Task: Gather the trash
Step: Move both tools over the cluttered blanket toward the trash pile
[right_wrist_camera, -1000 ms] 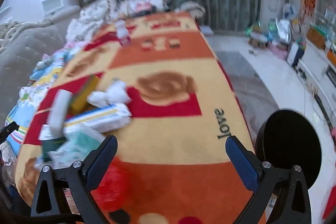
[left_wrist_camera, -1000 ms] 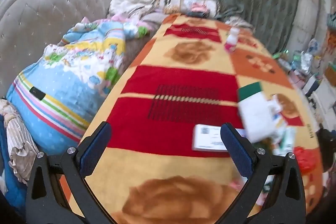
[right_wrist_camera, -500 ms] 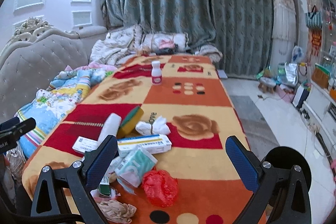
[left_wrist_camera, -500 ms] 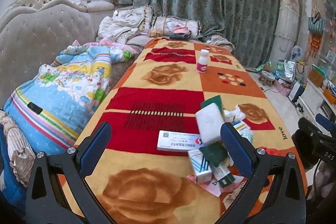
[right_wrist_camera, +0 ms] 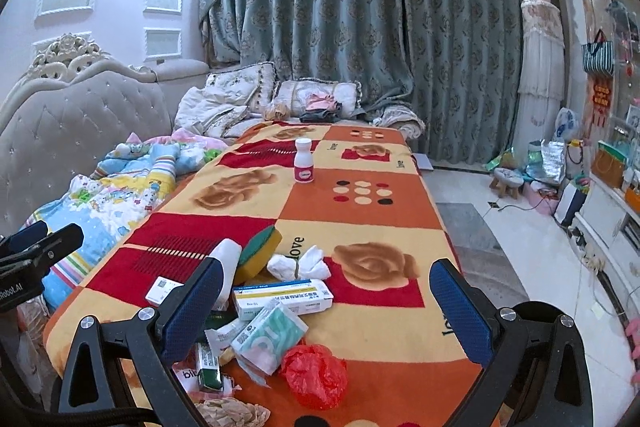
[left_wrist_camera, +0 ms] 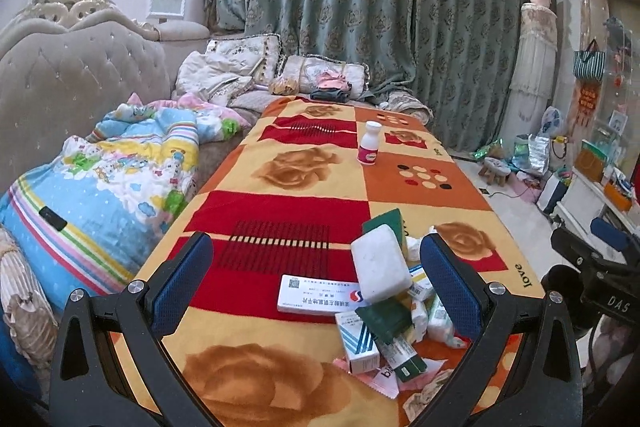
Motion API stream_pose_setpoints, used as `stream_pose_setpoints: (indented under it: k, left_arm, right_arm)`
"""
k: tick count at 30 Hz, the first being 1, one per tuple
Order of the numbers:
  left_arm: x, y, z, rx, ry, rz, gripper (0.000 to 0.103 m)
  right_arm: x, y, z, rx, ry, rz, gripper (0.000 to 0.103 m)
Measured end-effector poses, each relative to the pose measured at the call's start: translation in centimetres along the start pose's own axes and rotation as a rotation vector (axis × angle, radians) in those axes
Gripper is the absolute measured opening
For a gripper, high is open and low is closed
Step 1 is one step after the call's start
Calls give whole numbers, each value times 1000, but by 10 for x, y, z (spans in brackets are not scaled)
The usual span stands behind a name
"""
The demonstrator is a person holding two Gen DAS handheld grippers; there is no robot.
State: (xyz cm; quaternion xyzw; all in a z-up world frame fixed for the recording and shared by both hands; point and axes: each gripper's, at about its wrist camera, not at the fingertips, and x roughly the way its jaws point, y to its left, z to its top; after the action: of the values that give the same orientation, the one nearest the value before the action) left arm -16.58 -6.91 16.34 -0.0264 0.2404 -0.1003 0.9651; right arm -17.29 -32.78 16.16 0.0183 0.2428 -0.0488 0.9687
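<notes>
A heap of trash lies at the near end of a table covered by an orange, red and yellow blanket point(left_wrist_camera: 304, 211). It includes a white foam block point(left_wrist_camera: 380, 267), a flat white medicine box point(left_wrist_camera: 316, 297), a striped carton point(left_wrist_camera: 356, 341), a long white and blue box point(right_wrist_camera: 282, 297), a teal tissue pack point(right_wrist_camera: 270, 335), a crumpled red plastic bag point(right_wrist_camera: 314, 375), a green and yellow sponge point(right_wrist_camera: 258, 251) and white tissue point(right_wrist_camera: 300, 265). My left gripper point(left_wrist_camera: 316, 287) is open and empty above the heap's left side. My right gripper point(right_wrist_camera: 326, 311) is open and empty above the heap.
A white bottle with a pink label point(left_wrist_camera: 368, 147) stands far down the table. A sofa with a colourful quilt point(left_wrist_camera: 104, 179) runs along the left. A black round bin point(right_wrist_camera: 532, 359) sits on the floor at the right. Clutter lines the right wall point(right_wrist_camera: 560, 171).
Both cameras have tilted up and steadied from a blurred downward view to a level view along the table. Both grippers stay open and the trash has not moved.
</notes>
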Motion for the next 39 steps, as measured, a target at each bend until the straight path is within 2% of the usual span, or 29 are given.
stream_pose_setpoints:
  k: [5,19,39]
  left_arm:
    - [8,-2,-1,0,13,-37,103]
    - [12,-7,2,22,5,1,103]
    - [20,-7,3,12,26,4,103]
  right_arm:
    - [2,2,-1,12,0,-24,103]
    - [14,4,3,13,-1,-6,103]
    - [26,7,2,9,26,7,103]
